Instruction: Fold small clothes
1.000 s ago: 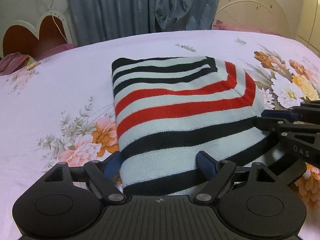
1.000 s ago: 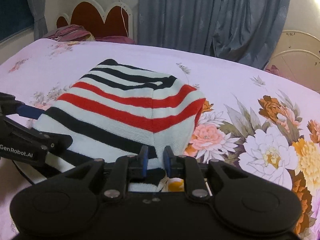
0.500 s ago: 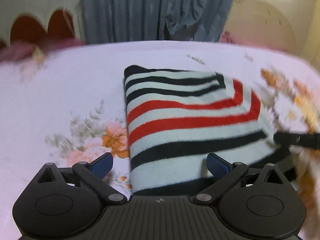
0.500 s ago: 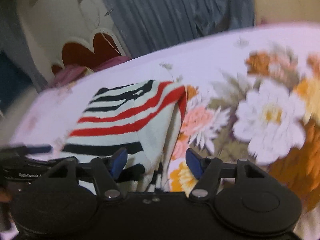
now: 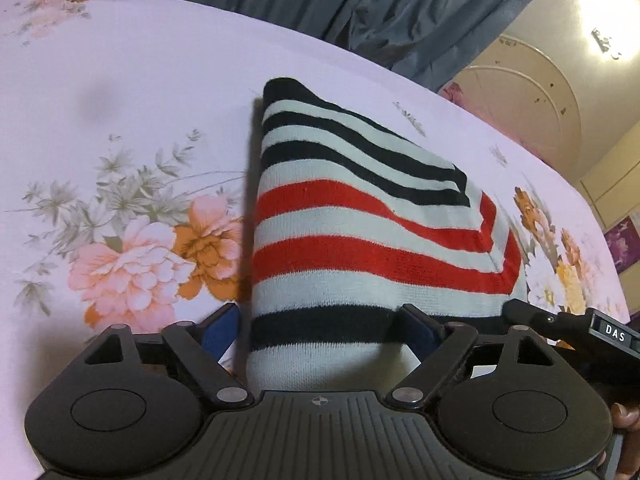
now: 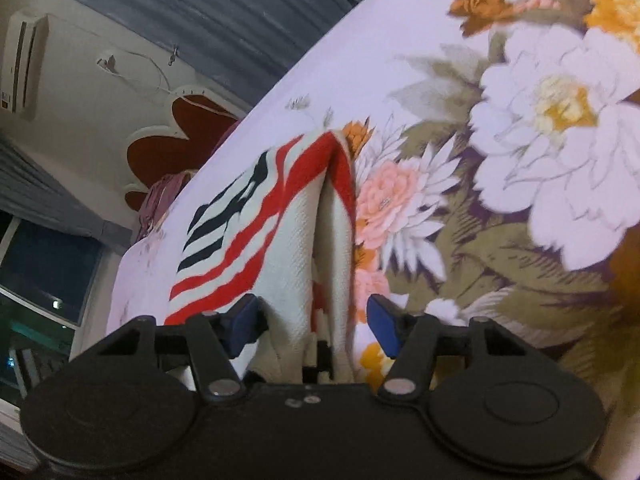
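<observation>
Sweater lies folded mid-bed, near edge between both grippers' jaws. L gripper wide, just narrowing, pads straddling hem, not pressing. R gripper at 3 o'clock, jaws apart, layered edge between—prob. lining up to pinch for next fold.

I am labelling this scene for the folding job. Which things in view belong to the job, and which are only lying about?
Belong to the job:
- striped knit garment, folded on the bed
- left claw, open around its near edge
- right claw, open around its side edge

Only lying about:
- floral bedsheet
- grey curtain
- air conditioner
</observation>
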